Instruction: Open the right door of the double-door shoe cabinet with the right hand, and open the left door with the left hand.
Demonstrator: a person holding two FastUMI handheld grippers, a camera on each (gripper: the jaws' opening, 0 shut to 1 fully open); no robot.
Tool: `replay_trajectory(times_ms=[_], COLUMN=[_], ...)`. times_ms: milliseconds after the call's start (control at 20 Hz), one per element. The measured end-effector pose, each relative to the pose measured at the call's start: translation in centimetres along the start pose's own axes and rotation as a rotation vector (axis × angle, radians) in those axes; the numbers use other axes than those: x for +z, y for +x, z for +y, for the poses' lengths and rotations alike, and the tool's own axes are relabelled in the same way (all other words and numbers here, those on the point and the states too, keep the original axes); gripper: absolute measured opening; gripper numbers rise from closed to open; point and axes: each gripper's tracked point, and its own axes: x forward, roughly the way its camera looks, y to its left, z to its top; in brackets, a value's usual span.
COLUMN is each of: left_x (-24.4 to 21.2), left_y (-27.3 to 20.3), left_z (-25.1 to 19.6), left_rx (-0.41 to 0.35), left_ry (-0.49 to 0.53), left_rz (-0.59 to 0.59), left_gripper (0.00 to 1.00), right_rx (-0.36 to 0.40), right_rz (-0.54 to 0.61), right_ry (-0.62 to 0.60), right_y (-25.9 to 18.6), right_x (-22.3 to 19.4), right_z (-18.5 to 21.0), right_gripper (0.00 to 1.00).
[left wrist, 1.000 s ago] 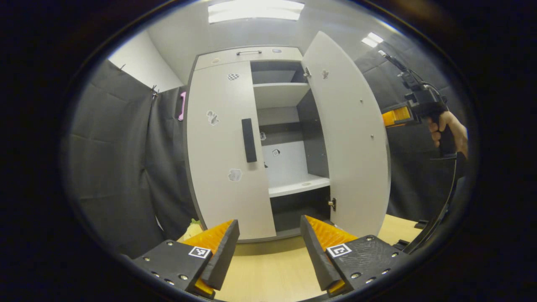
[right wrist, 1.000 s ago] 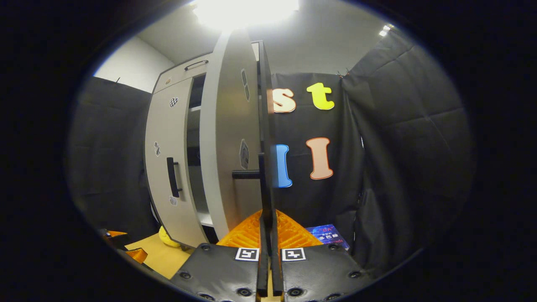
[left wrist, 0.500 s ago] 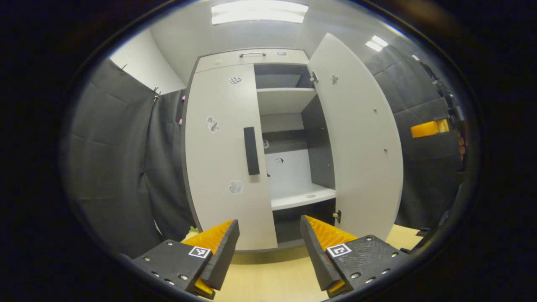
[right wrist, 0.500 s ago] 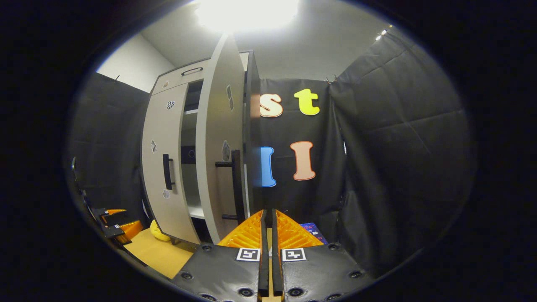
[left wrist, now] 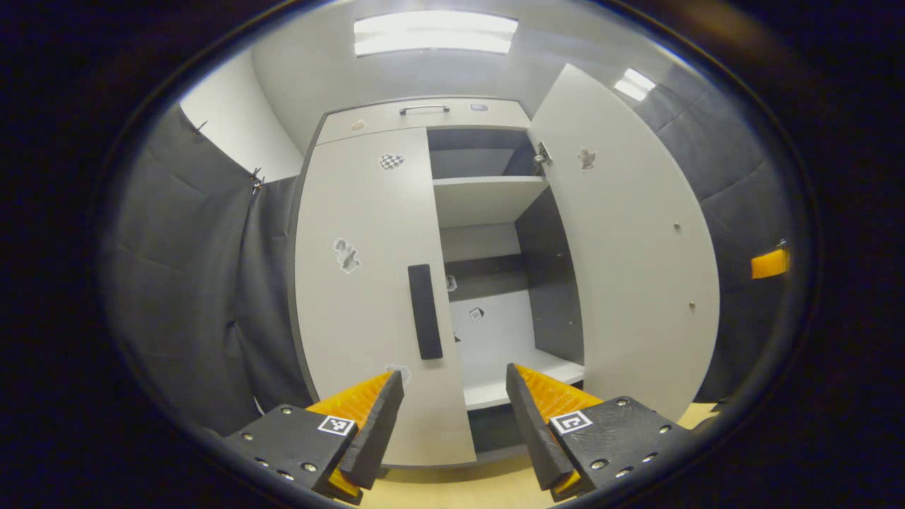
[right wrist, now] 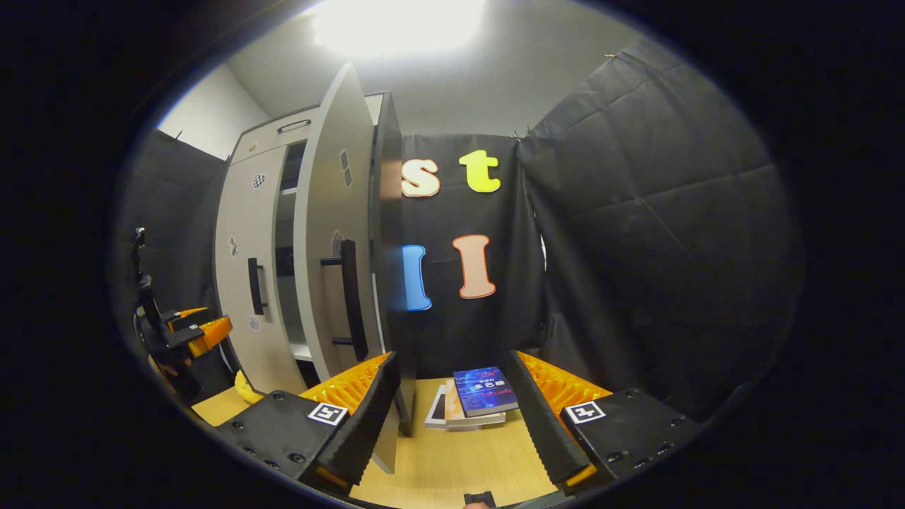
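Right door (left wrist: 629,254) swung wide, its bar handle (right wrist: 348,297) free. Left door (left wrist: 368,297) shut; take vertical black handle (left wrist: 425,312) at its inner edge. Rigid panel, hinged, light pull likely. Left hand-held gripper (left wrist: 452,417) spread, empty, facing handle. Right hand-held gripper (right wrist: 452,417) spread, empty.

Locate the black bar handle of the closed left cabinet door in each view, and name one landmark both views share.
Left gripper view: the black bar handle stands just left of centre, above the open left gripper.
Right gripper view: the same handle sits far left, seen edge-on.
Shared landmark: the checkered sticker near that door's top.
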Motion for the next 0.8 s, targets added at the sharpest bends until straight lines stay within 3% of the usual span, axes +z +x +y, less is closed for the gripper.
replay_trajectory(times_ms=[300,550,700,800], left_x=[1.9,2.4,2.2,2.1], left_y=[6.6,10.1,12.5,13.8], left_z=[1.9,3.1,3.7,4.0], left_rx=[0.027,0.038,0.057,0.067], left_ry=[-0.001,-0.068,-0.05,-0.041], left_rz=[-0.015,-0.015,0.0,0.01], left_gripper=[0.85,0.85,0.84,0.84], right_rx=[-0.049,-0.087,-0.11,-0.122], right_rz=[0.005,0.03,0.041,0.045], right_ry=[-0.006,0.015,0.023,0.024], right_y=[-0.6,-0.8,-1.1,-1.2], right_x=[-0.7,-1.9,-2.5,-2.7], right_z=[-1.8,-3.6,-4.7,-5.4], right_gripper=[0.96,0.96,0.92,0.96])
